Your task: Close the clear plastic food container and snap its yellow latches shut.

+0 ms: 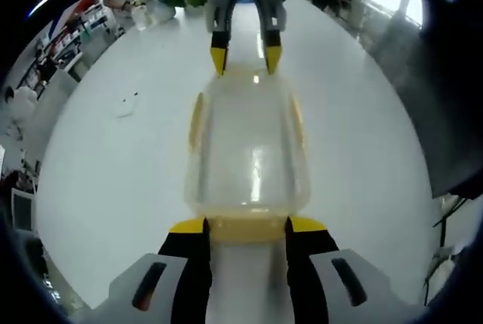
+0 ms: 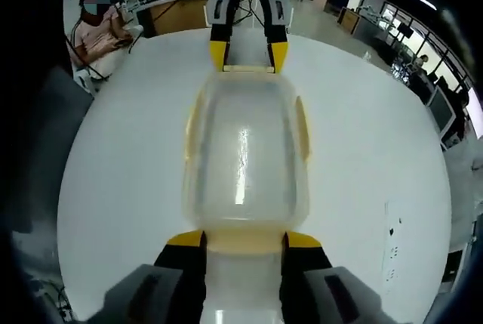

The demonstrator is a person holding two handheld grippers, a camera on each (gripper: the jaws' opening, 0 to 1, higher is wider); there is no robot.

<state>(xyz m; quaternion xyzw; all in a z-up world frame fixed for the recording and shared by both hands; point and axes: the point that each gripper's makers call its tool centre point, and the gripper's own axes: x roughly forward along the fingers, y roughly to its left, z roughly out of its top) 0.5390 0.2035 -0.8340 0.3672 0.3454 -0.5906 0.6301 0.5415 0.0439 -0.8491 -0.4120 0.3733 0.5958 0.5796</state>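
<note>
White table: clear container, lid on, sits mid-table. Left gripper & right gripper face each other at opp. ends, jaws open, straddling the yellow end latches. Small white item lies toward one table edge, nothing blocking.

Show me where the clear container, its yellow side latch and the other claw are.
clear container (image 1: 249, 165), left gripper view, middle of its lid.
yellow side latch (image 2: 303, 128), right gripper view, strip on the container's long edge.
left claw (image 2: 248, 56), right gripper view, between its yellow tips.
</note>
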